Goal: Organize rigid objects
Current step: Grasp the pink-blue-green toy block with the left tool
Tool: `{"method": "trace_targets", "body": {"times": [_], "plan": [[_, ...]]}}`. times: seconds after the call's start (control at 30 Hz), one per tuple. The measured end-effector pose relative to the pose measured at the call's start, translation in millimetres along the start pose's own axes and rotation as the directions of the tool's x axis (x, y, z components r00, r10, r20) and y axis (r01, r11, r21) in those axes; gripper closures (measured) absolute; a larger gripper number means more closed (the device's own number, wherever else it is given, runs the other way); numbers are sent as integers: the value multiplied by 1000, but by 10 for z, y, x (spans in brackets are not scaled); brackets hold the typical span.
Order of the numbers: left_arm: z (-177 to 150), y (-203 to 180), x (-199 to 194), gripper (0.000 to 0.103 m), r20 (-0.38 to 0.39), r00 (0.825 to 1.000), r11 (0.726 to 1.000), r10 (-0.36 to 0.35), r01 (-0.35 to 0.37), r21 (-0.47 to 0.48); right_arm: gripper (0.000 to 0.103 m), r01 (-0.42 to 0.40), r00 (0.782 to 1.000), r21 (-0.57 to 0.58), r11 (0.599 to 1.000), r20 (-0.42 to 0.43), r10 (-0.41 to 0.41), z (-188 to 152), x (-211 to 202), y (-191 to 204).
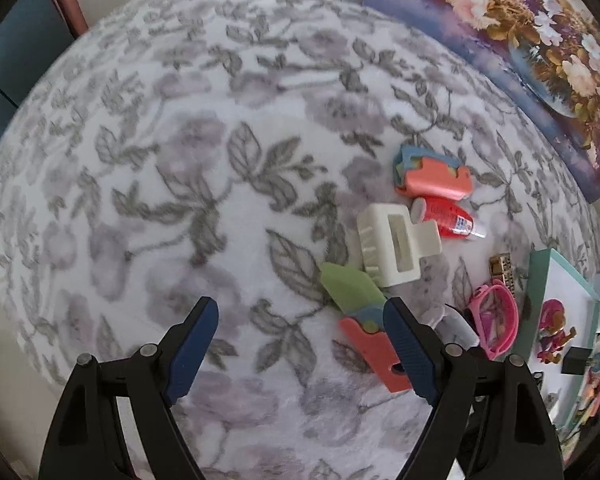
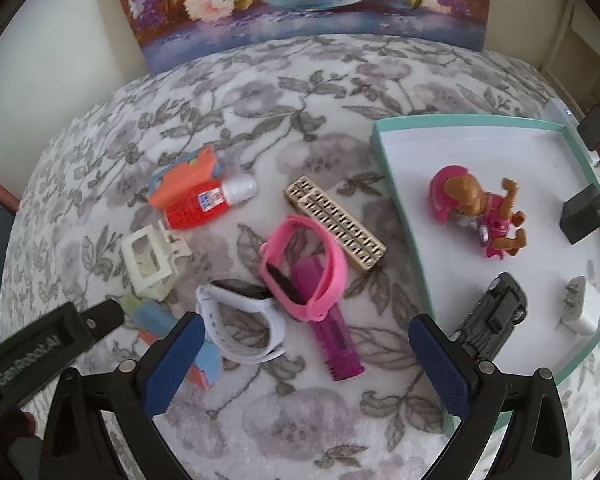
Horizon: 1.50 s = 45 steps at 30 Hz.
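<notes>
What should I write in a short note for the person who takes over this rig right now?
Left gripper: open, empty, over the blanket beside the green and coral toy.
Right gripper: open, empty, above the white watch and pink watch.
Done: toy dog, black car, black charger and white charger lie in the teal tray.
Left on the blanket: both watches, purple comb, gold clip, white hair claw, red bottle, two coral toys.
</notes>
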<state>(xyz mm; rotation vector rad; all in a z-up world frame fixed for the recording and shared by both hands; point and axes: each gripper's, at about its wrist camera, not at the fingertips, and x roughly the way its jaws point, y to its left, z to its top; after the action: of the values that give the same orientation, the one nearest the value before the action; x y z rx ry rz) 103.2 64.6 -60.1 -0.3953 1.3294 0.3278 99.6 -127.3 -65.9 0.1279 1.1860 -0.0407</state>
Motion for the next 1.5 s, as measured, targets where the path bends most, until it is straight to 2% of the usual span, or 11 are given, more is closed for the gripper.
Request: {"method": "trace_targets", "body": {"times": [0.17, 0.47, 0.6, 0.87, 1.03, 1.17, 1.37, 1.5], "plan": [[-21, -21, 131, 18, -54, 997, 998, -52, 50, -43, 0, 22, 1000, 16, 1000, 8, -22, 19, -43, -84], [-17, 40, 143, 18, -47, 998, 995, -48, 44, -86, 0, 34, 999, 58, 998, 18, -36, 54, -99, -230], [-18, -14, 159, 18, -48, 997, 996, -53, 49, -69, 0, 51, 998, 77, 996, 20, -53, 68, -112, -295], [-129, -278, 304, 19, -90, 994, 998, -57, 60, 23, 0, 55, 998, 123, 991, 20, -58, 91, -137, -424], [-243, -388, 343, 37, -84, 996, 997, -6, 13, 77, 0, 55, 998, 135, 989, 16, -58, 92, -135, -459], [-270, -590, 353, 51, -81, 997, 993, 1, 8, 115, 0, 56, 998, 140, 989, 11, -58, 93, -130, -475], [-279, -683, 308, 55, -70, 998, 994, -7, 15, 112, 0, 54, 998, 141, 989, 4, -55, 88, -111, -475], [-223, -638, 160, 57, -12, 1000, 995, -22, 23, 94, 0, 52, 999, 143, 988, 8, -53, 88, -118, -472]]}}
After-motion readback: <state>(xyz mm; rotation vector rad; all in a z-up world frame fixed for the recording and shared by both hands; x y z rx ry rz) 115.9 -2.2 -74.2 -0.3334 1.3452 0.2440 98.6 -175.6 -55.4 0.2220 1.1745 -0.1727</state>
